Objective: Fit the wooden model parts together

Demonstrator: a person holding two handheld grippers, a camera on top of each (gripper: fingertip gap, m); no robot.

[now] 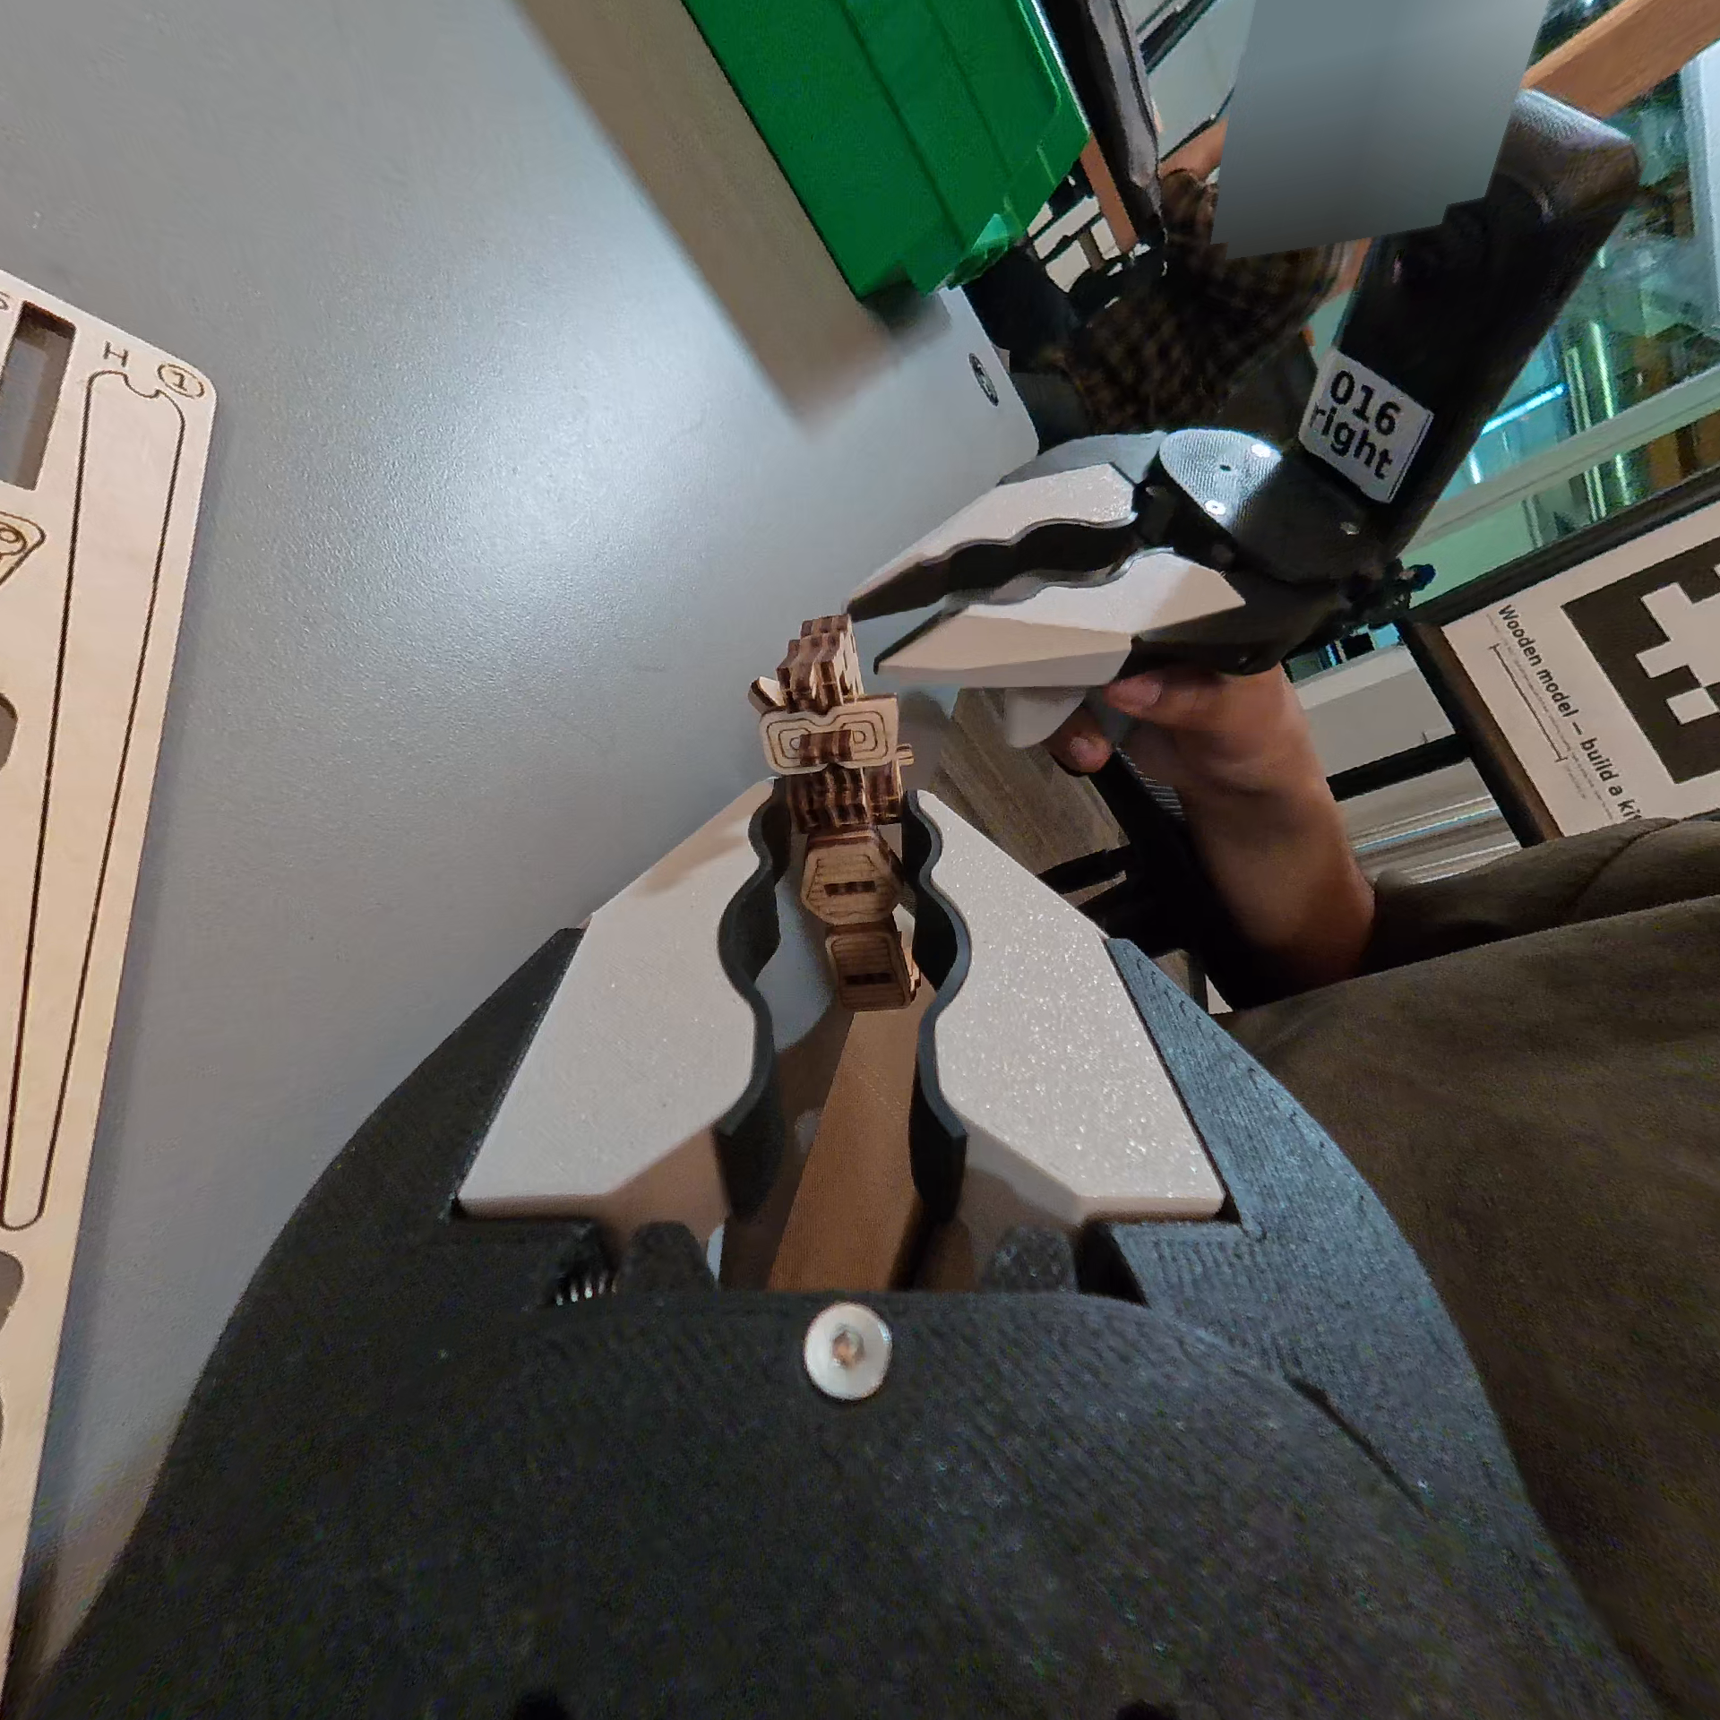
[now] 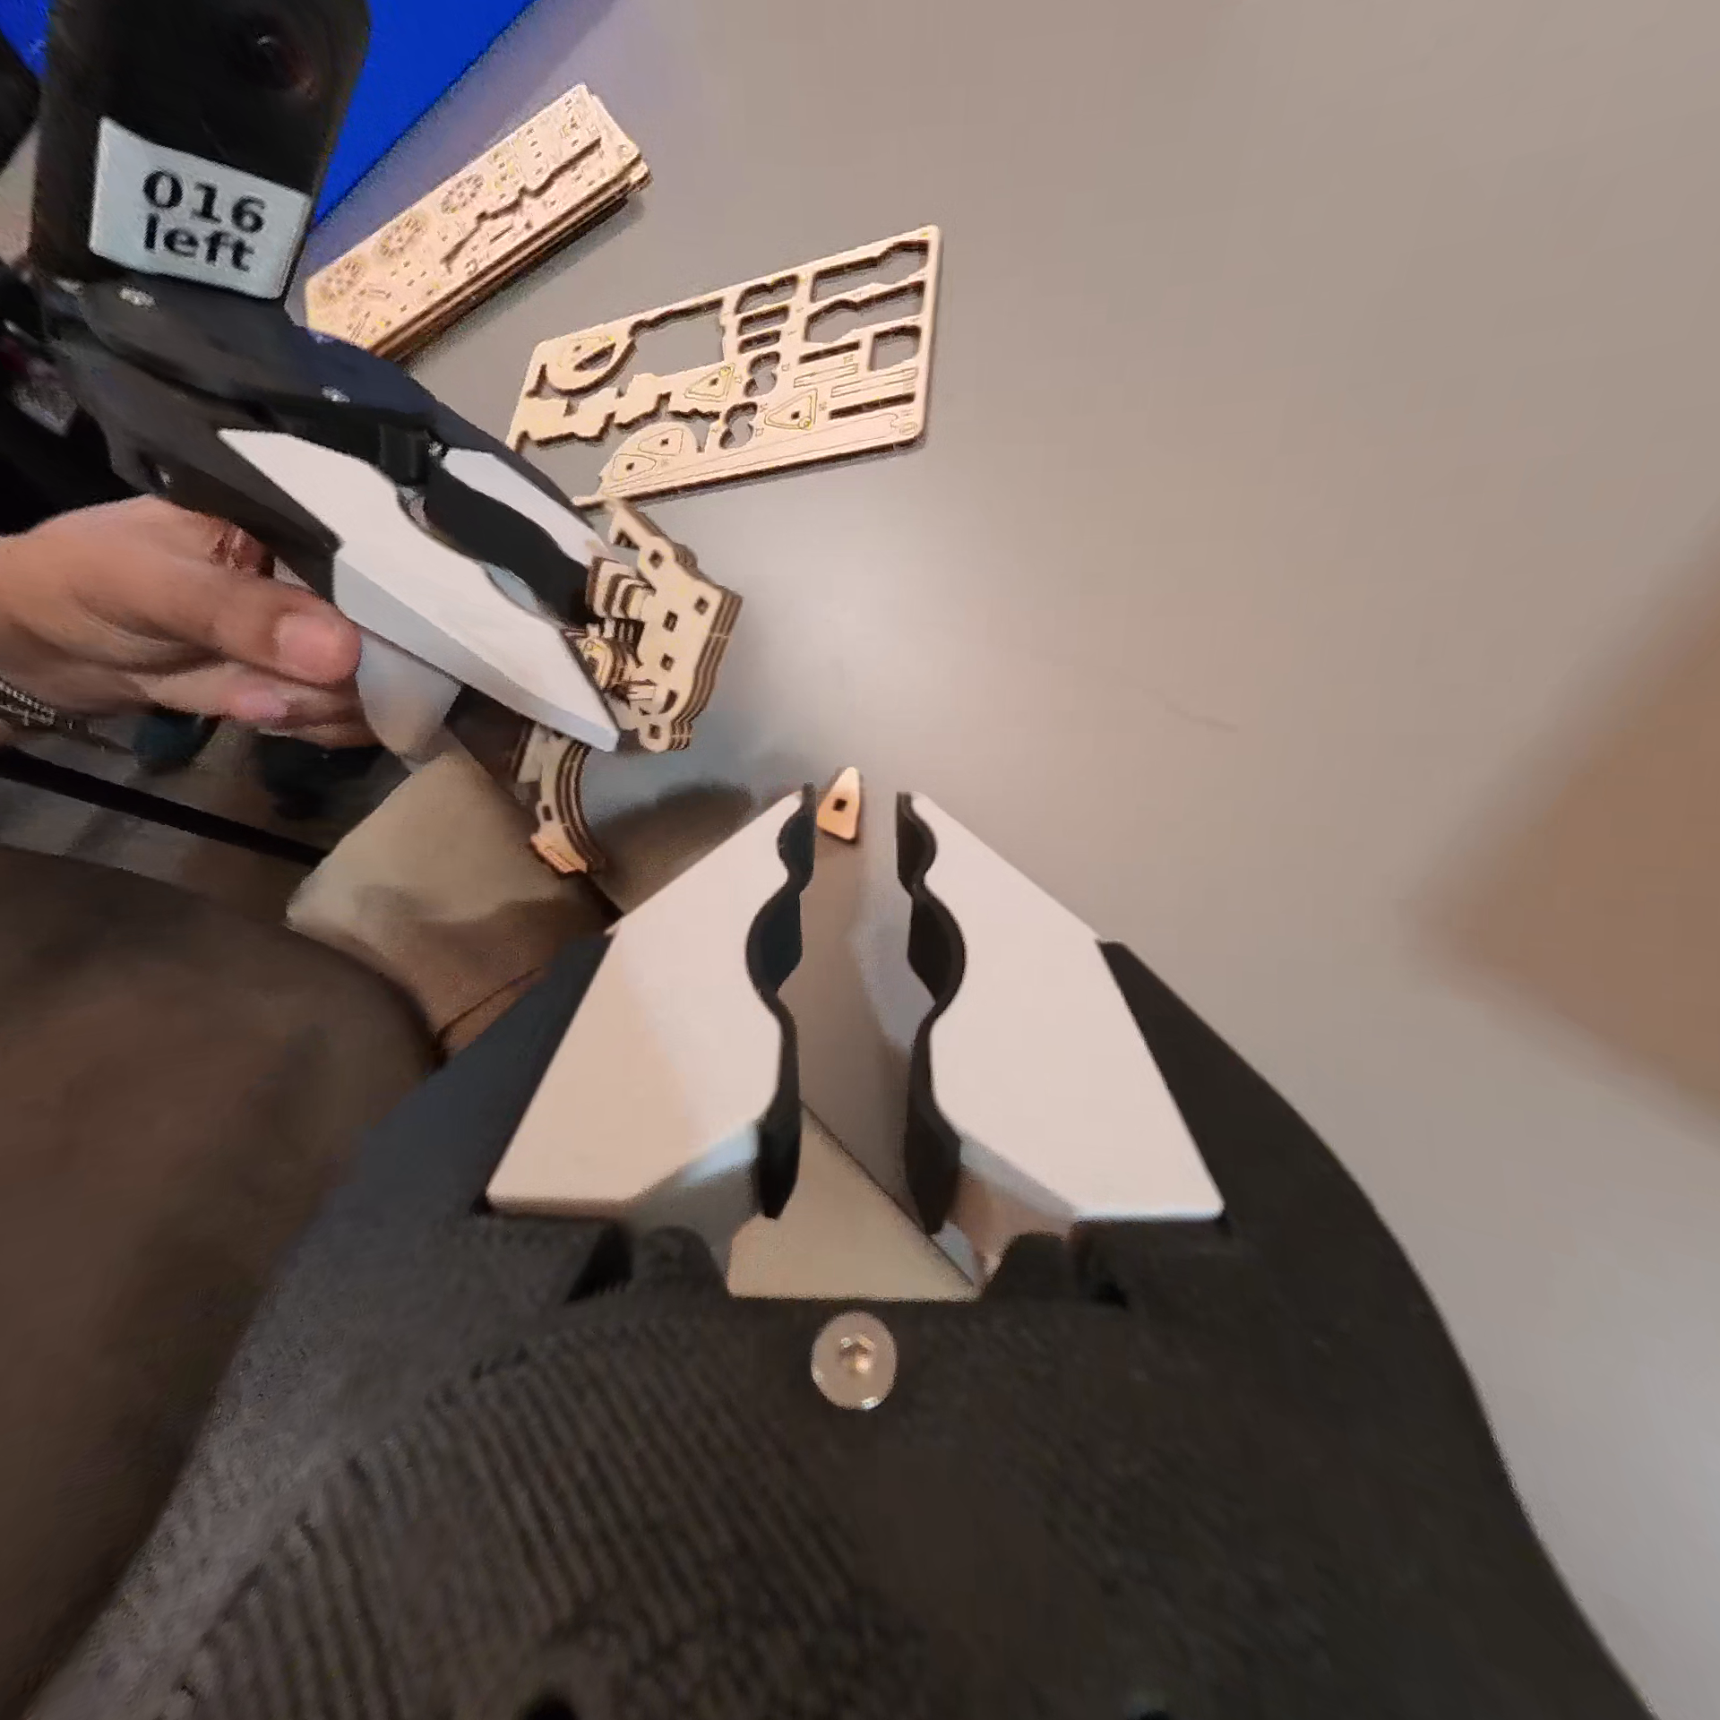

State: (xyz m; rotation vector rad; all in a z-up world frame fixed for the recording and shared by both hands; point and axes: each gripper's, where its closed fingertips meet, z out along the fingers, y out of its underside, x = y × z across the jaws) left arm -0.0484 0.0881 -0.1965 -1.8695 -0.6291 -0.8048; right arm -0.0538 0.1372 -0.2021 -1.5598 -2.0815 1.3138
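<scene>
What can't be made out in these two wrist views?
- Layered wooden model assembly: its lower part, and the exact grip, are hidden between the left gripper fingers; the right wrist view is motion-blurred there.
- Small triangular wooden piece: too small to identify.
- Flat laser-cut plywood sheet: cut off by the left wrist view's left edge.
- Right gripper: open, empty.

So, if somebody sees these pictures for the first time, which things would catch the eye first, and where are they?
First the half-built wooden model, clamped between the fingers of the left gripper and held up above the grey table. Next, the right gripper is open, pointing at a small wooden piece lying on the table just beyond its fingertips. Farther back lies a punched-out wooden sheet, with a stack of sheets behind it.
</scene>
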